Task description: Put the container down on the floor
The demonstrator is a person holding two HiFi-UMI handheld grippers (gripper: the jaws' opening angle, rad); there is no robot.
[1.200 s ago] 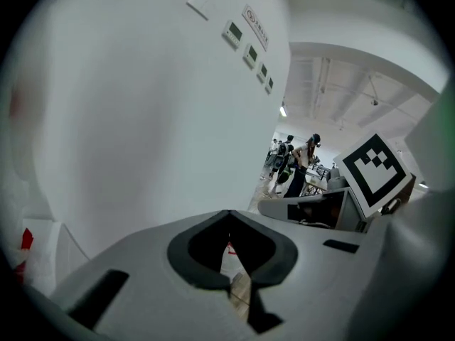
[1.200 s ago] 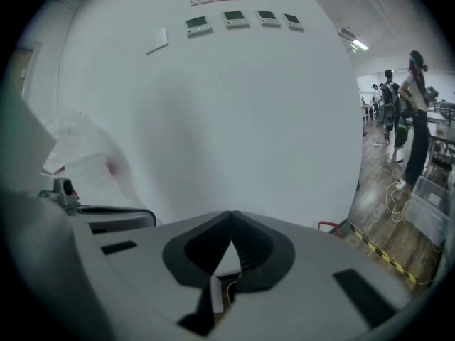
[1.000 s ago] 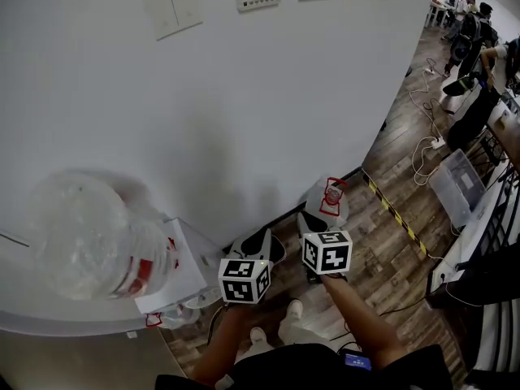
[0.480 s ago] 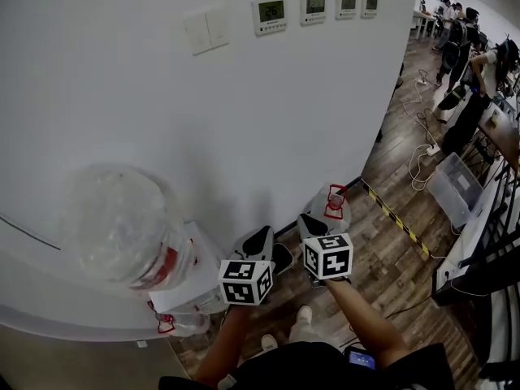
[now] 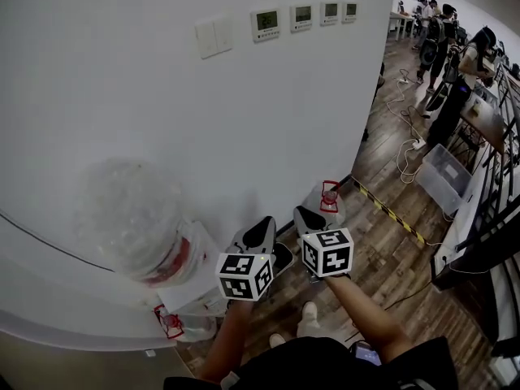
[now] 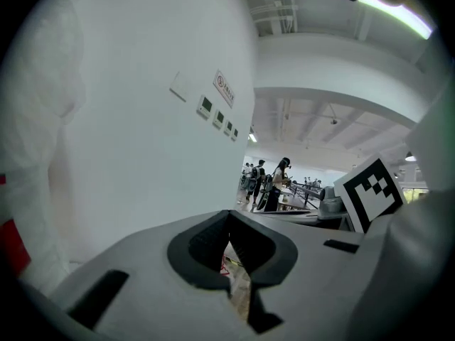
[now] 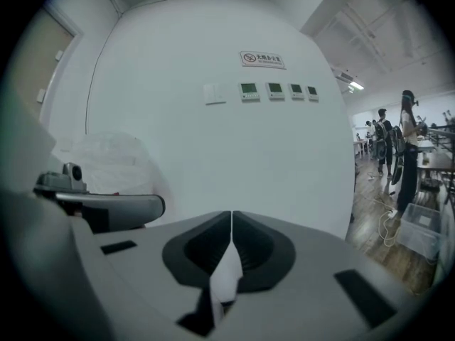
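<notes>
A clear water jug [image 5: 323, 204] with a red handle stands upright on the wooden floor by the wall. Just this side of it in the head view, my right gripper [image 5: 305, 217] is shut and empty and is not touching it. My left gripper [image 5: 262, 231] hangs beside the right one, also shut with nothing between its jaws. In the right gripper view the gripper [image 7: 232, 215] points at the white wall, jaws pressed together. The left gripper [image 6: 229, 215] shows its tips meeting, with floor visible through the slot below them.
A big clear water bottle [image 5: 134, 218] sits upside down on a white dispenser [image 5: 195, 279] at the left. The white wall [image 5: 268, 120] carries switches and thermostats. Yellow-black tape [image 5: 390, 214], cables, a plastic bin [image 5: 443, 177] and standing people lie to the right.
Both grippers have risen a little and stay shut and side by side. The view has swung, so the big bottle and the wall panels now sit further right in the picture.
</notes>
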